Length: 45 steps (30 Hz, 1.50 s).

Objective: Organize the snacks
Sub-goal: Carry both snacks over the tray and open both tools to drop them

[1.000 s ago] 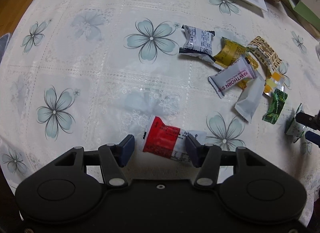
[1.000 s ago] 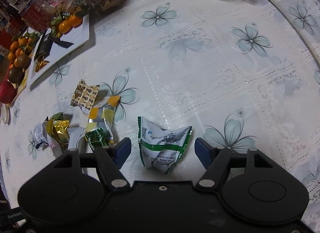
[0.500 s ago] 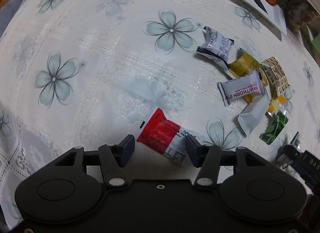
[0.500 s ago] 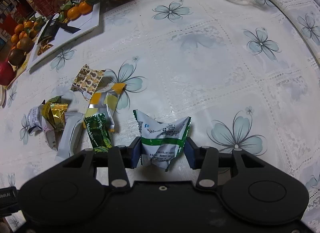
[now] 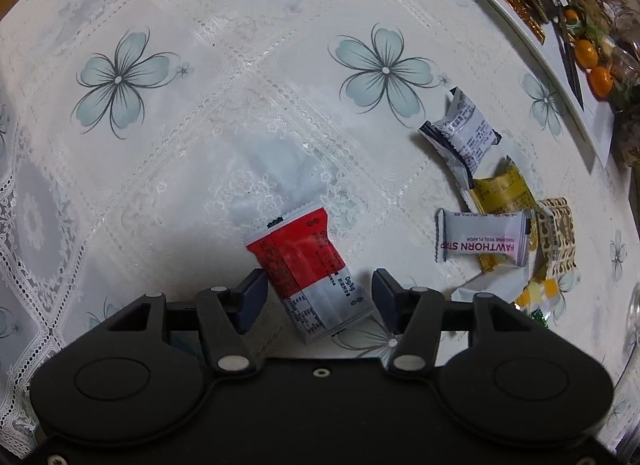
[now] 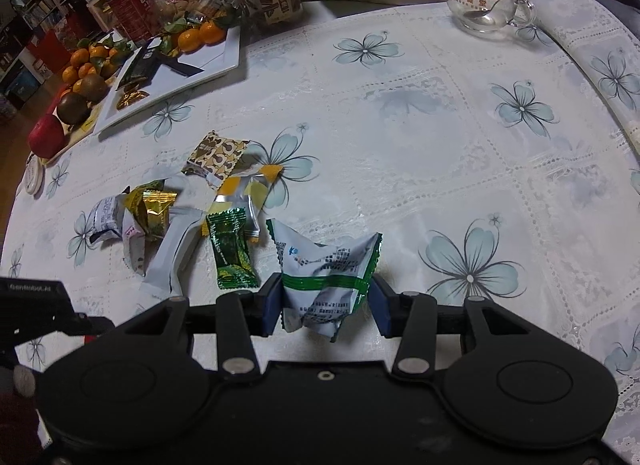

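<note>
A: Why r the snacks like that?

B: Most sit in a pile [image 6: 188,209] on the tablecloth [image 6: 400,145], 2 b sorted.

A: Right gripper [image 6: 325,301]?

B: Clamped on the green-n-white packet [image 6: 326,277], pads squishing it.

A: Left gripper [image 5: 318,295]?

B: Wide apart. The red-n-white packet [image 5: 306,269] lies on the cloth btwn them, not pinched yet.

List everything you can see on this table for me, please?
tablecloth: one, white lace, blue flowers
red and white packet: one, between left fingers, untouched
green and white packet: one, pinched by right fingers
green candy: one, beside the pile
Hawthorn strip: one, white, in the pile
brown patterned packet: one, pile's far edge
white tray: one, far left
oranges: several, on the tray
glass cup: one, clear, far right
left gripper: black, open
right gripper: black, closed
</note>
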Each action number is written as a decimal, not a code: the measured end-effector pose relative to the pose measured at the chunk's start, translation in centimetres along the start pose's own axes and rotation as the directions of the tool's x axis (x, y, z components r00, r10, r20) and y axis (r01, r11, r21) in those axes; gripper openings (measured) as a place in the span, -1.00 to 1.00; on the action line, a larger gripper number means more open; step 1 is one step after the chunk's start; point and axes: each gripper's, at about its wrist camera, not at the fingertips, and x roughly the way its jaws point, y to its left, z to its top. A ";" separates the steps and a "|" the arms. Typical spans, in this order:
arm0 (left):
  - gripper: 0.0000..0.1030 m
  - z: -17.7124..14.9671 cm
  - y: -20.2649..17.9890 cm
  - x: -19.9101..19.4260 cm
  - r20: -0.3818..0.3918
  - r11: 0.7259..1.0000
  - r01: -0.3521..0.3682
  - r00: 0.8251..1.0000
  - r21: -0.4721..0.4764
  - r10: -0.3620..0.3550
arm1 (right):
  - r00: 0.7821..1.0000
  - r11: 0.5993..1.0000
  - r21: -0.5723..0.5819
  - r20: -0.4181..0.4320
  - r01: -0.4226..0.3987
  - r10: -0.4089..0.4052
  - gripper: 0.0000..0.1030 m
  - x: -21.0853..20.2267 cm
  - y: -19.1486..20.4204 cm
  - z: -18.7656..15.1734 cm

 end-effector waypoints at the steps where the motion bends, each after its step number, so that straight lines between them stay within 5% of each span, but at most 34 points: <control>1: 0.18 0.1 0.2 0.0 0.002 1.000 0.000 1.000 -0.017 0.000 | 1.000 1.000 -0.007 0.004 -0.003 0.003 -0.07 -0.3 0.0 -0.2; 8: -0.20 0.5 -1.3 -0.1 0.006 0.990 -0.018 1.000 0.140 0.017 | 0.999 0.999 -0.004 0.012 -0.040 0.040 -0.07 -2.0 -0.2 -1.7; 16: -0.20 -2.6 -1.7 -4.1 0.012 0.953 0.024 1.000 0.301 -0.029 | 0.996 0.996 0.021 0.036 -0.085 0.084 -0.07 -6.4 -0.3 -3.4; 26: -0.20 -11.0 1.9 -10.8 0.081 0.833 0.000 0.995 0.553 -0.053 | 0.986 0.986 0.042 0.045 -0.163 0.161 -0.07 -13.8 -0.6 -9.9; 31: -0.20 -14.8 5.1 -11.7 0.094 0.800 -0.021 0.995 0.599 -0.045 | 0.985 0.985 0.036 0.004 -0.170 0.170 -0.07 -15.6 -0.4 -14.5; 45: -0.28 -19.6 10.9 -9.8 0.069 0.807 -0.037 0.998 0.590 -0.005 | 0.989 0.994 0.000 -0.104 -0.106 0.105 -0.07 -17.1 0.3 -22.3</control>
